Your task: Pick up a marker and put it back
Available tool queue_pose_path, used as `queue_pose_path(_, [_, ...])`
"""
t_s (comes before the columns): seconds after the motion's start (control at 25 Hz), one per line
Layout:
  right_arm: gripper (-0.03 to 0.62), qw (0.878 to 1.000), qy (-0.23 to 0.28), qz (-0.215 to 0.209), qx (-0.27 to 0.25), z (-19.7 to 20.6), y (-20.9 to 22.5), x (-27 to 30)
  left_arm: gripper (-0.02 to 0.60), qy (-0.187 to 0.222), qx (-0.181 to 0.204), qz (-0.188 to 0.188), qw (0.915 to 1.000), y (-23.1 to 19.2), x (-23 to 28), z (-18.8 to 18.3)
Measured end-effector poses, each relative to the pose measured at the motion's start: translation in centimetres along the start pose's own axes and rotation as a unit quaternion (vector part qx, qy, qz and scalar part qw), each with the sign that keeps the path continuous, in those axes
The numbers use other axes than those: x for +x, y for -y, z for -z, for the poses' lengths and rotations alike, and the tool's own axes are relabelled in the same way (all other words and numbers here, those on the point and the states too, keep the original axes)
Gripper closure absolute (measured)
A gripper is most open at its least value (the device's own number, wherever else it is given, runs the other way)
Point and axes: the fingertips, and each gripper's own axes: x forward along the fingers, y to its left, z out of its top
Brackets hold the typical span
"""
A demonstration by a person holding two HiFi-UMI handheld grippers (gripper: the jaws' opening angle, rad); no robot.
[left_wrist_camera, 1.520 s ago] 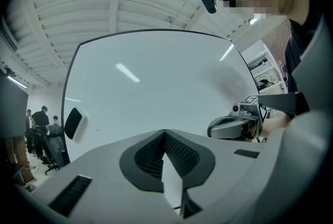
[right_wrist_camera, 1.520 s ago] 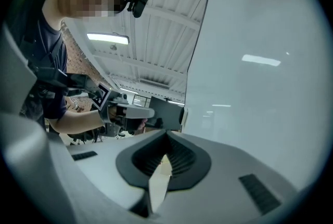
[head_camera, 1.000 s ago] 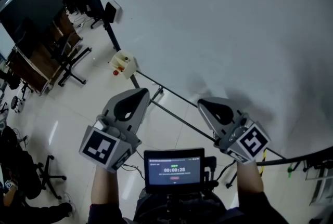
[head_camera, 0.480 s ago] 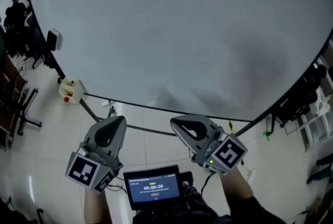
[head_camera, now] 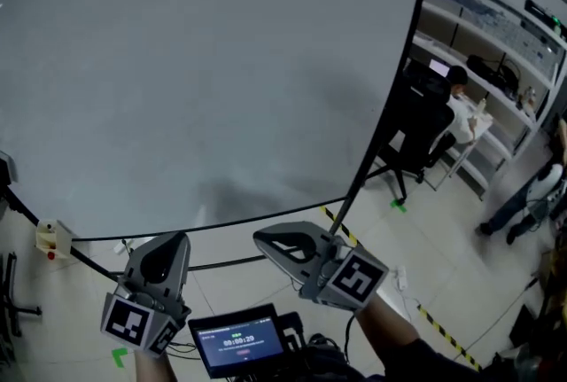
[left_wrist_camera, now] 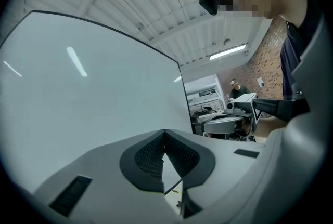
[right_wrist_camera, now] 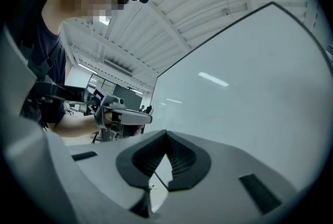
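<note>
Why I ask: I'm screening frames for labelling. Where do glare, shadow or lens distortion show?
Head view: the whiteboard looks bowed by the wide lens, with soft grey shadows low on it. Left gripper view: lamp reflections streak the whiteboard and dark corners ring the picture. Right gripper view: a bright reflected streak, the same dark ring.

You've swung right. The whiteboard [head_camera: 221, 79] now fills the view, and its small box [head_camera: 53, 238] has slid from 10 o'clock to 8 o'clock. A seated person [head_camera: 461, 110] has appeared at 2 o'clock. The left gripper [head_camera: 173, 238] and right gripper [head_camera: 260, 239] have dropped toward 6 o'clock.
</note>
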Motion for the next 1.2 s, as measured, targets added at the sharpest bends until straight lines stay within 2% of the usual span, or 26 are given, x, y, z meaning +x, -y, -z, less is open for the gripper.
queue_pose_path(0.16, [0.585, 1.0, -0.007, 0.028, 0.0, 0.2, 2.9, -5.5, 0.581, 0.007, 0.008, 0.029, 0.9995, 4.8, 4.6, -0.7])
queue_pose_path(0.32, [0.585, 0.999, -0.006, 0.041, 0.011, 0.5, 5.6, -11.2, 0.581, -0.006, 0.009, 0.041, 0.9991, 10.1, 8.4, -0.8])
queue_pose_path(0.52, [0.585, 0.998, -0.011, 0.058, 0.032, 2.0, 7.8, -14.0, 0.581, -0.04, 0.02, 0.047, 0.9979, 12.1, 11.3, 1.4])
queue_pose_path(0.68, [0.585, 0.998, -0.002, 0.049, 0.041, 2.4, 9.9, -16.7, 0.581, -0.062, 0.022, 0.026, 0.9975, 14.4, 13.1, 1.3])
queue_pose_path(0.88, [0.585, 0.999, 0.005, 0.032, 0.041, 3.9, 10.5, -18.8, 0.581, -0.052, 0.014, 0.011, 0.9985, 16.2, 13.9, 1.6])
queue_pose_path(1.2, [0.585, 0.999, 0.019, 0.015, 0.048, 4.1, 12.9, -20.8, 0.581, -0.072, 0.023, -0.015, 0.997, 18.2, 15.5, 2.3])
